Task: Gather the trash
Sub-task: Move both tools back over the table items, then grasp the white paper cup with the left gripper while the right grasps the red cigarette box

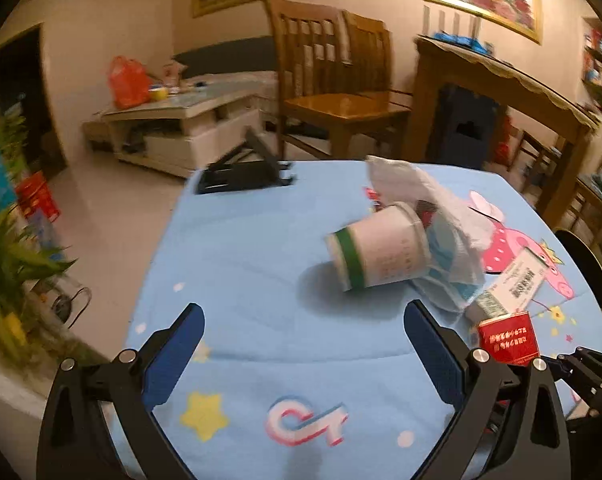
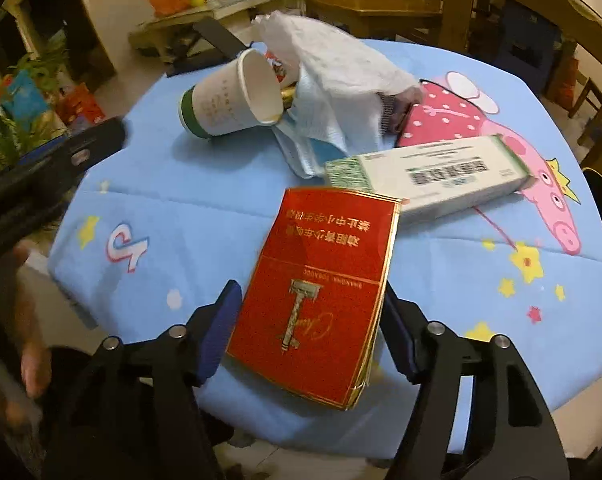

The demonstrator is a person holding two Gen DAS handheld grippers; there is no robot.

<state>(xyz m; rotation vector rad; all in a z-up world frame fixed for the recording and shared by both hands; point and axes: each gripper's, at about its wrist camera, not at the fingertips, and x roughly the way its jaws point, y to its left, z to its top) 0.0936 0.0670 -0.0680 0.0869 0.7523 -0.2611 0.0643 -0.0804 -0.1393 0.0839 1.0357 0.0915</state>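
My right gripper (image 2: pixel 311 304) is shut on a red cigarette pack (image 2: pixel 321 296) and holds it over the near edge of the blue table; the pack also shows in the left wrist view (image 1: pixel 508 338). My left gripper (image 1: pixel 303 330) is open and empty above the blue cloth, short of the trash pile. A tipped white paper cup with a green band (image 1: pixel 375 252) (image 2: pixel 233 98) lies beside a crumpled tissue (image 2: pixel 341 68) (image 1: pixel 421 196), a blue face mask (image 2: pixel 305 148) and a white medicine box (image 2: pixel 429 174) (image 1: pixel 517 284).
The table (image 1: pixel 241 240) carries a blue cartoon cloth. A black folding stand (image 1: pixel 245 174) sits at its far edge. Wooden chairs (image 1: pixel 333 76), a wooden side table (image 1: pixel 501 80) and a low coffee table (image 1: pixel 181 120) stand beyond. Plants (image 1: pixel 5 240) are at the left.
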